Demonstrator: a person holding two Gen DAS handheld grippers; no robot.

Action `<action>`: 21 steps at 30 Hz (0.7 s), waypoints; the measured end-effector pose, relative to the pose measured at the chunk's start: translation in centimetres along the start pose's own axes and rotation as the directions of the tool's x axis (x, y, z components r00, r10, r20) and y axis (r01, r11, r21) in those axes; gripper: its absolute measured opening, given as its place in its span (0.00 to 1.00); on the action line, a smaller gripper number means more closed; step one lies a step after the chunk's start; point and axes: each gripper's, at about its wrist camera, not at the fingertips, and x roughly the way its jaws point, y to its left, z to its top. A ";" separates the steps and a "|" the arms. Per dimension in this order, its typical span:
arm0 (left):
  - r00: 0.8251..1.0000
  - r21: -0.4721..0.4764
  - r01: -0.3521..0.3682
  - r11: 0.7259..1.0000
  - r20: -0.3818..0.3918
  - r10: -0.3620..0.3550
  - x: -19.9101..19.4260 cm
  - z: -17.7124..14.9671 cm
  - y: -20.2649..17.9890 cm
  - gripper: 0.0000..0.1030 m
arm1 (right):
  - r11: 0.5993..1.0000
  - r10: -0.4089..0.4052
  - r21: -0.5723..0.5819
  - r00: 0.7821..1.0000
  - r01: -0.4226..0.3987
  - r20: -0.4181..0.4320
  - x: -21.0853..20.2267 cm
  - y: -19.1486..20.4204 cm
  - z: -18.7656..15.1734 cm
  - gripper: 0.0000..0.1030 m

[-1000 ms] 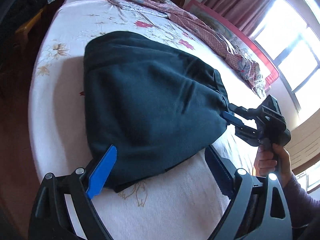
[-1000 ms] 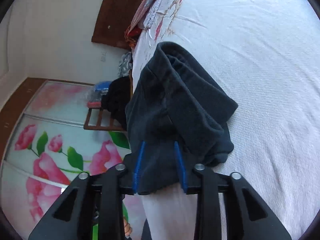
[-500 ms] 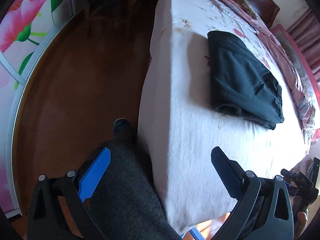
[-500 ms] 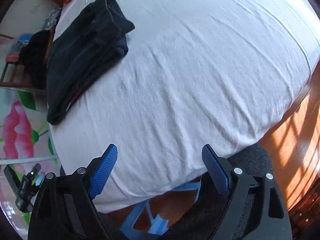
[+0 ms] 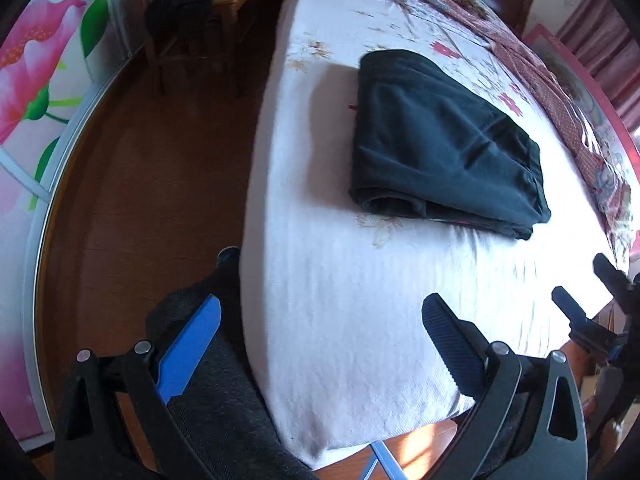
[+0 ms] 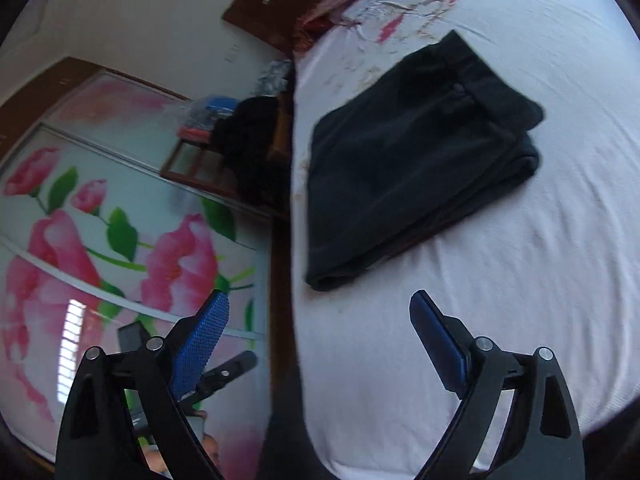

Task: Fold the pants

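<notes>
The dark pants lie folded into a thick rectangle on the white bed, near its left edge. In the right wrist view the same pants sit ahead of the fingers, clear of them. My left gripper hangs open over the bed's near corner, well short of the pants, with nothing between its fingers. My right gripper is also off the pants, its jaws still opening and nothing between them. The right gripper's fingers show at the right edge of the left wrist view.
A wooden chair piled with dark clothes stands beside the bed. A flowered wardrobe door runs along the wooden floor. A patterned quilt lies along the bed's far side. A person's grey-clad leg is by the bed's corner.
A second ago both grippers were at the pants' edge, the right one shut on the fabric. Both have let go and drawn back; the pants now lie folded on the bed.
</notes>
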 end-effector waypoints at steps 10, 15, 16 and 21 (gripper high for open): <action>0.999 -0.169 -0.012 0.986 -0.046 0.004 1.2 -0.6 8.4 0.98 | 0.962 -0.029 -0.272 0.999 0.032 0.014 12.1 4.1 -0.3 0.89; 0.996 -0.192 0.026 0.981 -0.082 -0.043 2.5 -0.2 8.8 0.98 | 0.968 -0.084 -0.245 0.986 0.046 -0.144 17.1 2.3 -1.7 0.89; 0.995 -0.185 0.036 0.982 -0.082 -0.052 2.6 -0.1 8.6 0.98 | 0.971 -0.064 -0.239 0.989 0.030 -0.136 16.6 2.2 -2.1 0.89; 0.995 -0.168 0.042 0.985 -0.078 -0.056 2.7 0.4 8.0 0.98 | 0.969 -0.025 -0.246 0.989 -0.012 -0.146 13.8 3.5 -3.3 0.89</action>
